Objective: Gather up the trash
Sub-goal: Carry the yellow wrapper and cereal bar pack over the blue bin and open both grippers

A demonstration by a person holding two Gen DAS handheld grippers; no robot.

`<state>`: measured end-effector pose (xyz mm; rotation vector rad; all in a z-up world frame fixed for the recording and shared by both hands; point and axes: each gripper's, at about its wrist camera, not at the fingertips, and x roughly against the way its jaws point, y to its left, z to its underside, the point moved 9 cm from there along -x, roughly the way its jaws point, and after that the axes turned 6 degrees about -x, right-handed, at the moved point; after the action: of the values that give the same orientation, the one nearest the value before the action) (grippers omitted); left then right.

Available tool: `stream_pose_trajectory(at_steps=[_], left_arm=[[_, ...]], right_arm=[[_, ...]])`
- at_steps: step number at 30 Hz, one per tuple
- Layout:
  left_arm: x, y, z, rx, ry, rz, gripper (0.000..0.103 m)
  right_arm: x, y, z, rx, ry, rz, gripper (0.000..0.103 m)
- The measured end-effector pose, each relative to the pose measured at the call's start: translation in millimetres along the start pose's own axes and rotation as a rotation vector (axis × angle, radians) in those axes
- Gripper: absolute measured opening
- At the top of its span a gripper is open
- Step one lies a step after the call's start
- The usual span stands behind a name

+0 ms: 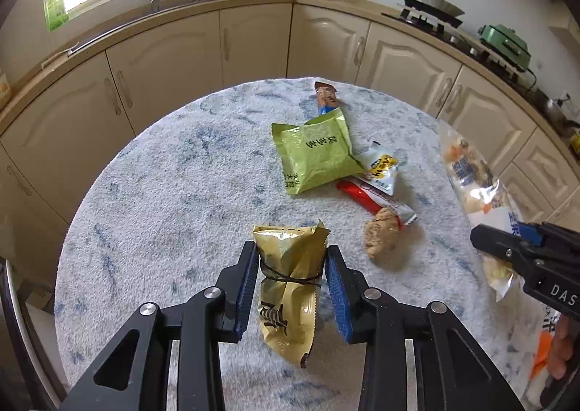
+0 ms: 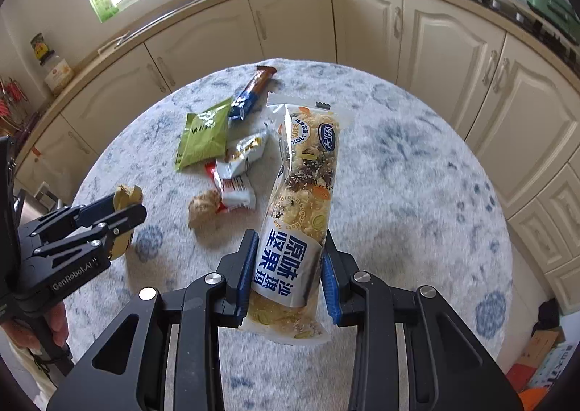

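Left gripper [image 1: 290,266] clamped on a crumpled gold wrapper [image 1: 288,287], held above the round table [image 1: 163,193]. Right gripper [image 2: 290,258] clamped on a long clear nut-bar packet [image 2: 301,215], also lifted. On the table: green sachet [image 1: 315,153], white pouch [image 1: 382,168], red-white wrapper [image 1: 377,199], blue-brown bar wrapper [image 1: 326,97], brown food lump [image 1: 380,233].
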<state>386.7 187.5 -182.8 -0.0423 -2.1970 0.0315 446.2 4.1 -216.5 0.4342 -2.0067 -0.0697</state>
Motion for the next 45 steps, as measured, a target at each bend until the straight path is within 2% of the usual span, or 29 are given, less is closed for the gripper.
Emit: stream_pose_trajectory(at_steps=[3, 8, 11, 21, 32, 45], left_arm=[[7.6, -11.2, 5.7, -0.01, 0.007, 0.037, 0.032], [19.5, -19.6, 11.1, -0.021, -0.005, 0.013, 0.031], [29.4, -31.8, 13.1, -0.025, -0.004, 0.056, 0.031], [61.2, -77.9, 12.9, -0.088, -0.041, 0.087, 0.031], [67.6, -165.5, 13.4, -0.224, -0.029, 0.165, 0.031], [59.3, -301.2, 20.7, -0.424, 0.009, 0.271, 0.031]], right_arm=[[7.2, -10.5, 9.1, -0.016, -0.004, 0.016, 0.033], [22.0, -23.6, 18.6, -0.041, -0.018, 0.023, 0.033], [33.5, -28.8, 22.0, -0.053, -0.032, 0.017, 0.033], [72.3, -54.9, 36.0, -0.095, -0.079, 0.025, 0.033], [119.0, -115.7, 62.1, -0.201, -0.136, 0.085, 0.033], [166.8, -225.5, 115.5, -0.4, -0.173, 0.197, 0.033]])
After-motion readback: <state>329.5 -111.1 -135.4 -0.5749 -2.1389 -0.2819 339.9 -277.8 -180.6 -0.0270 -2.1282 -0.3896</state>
